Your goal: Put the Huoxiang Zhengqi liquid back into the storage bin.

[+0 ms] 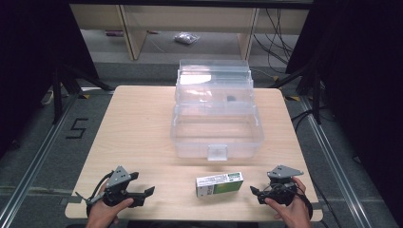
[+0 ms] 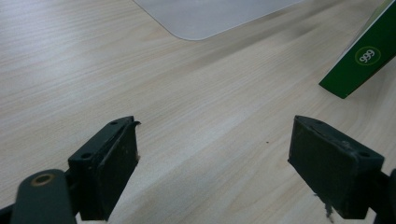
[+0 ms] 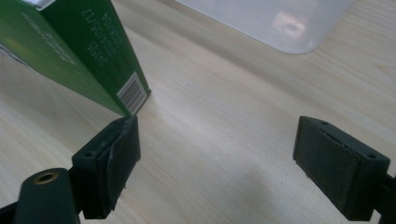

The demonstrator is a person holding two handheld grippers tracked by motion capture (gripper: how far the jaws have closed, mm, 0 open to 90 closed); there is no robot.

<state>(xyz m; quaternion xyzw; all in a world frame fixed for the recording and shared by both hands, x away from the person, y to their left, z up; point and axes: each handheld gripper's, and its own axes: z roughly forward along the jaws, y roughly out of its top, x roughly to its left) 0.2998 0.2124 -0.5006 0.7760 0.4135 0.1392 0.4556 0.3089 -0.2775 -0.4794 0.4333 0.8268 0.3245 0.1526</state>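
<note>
A green and white carton (image 1: 219, 184) lies flat near the table's front edge, between my two grippers. My left gripper (image 1: 145, 194) rests on the wood at the front left, open, pointing right toward the carton (image 2: 364, 56), with bare wood between its jaws. My right gripper (image 1: 254, 192) sits at the front right, open, pointing left. Its left fingertip (image 3: 122, 140) is just short of the carton's barcode corner (image 3: 133, 95); nothing lies between its jaws. A clear plastic bin (image 1: 216, 130) with its lid tipped back stands mid-table behind the carton.
The bin's corner (image 2: 205, 18) shows ahead of the left gripper, and its rounded corner (image 3: 285, 23) ahead of the right. The wooden table (image 1: 138, 128) has free room to the left of the bin. Tripod legs (image 1: 62, 80) stand on the floor beside it.
</note>
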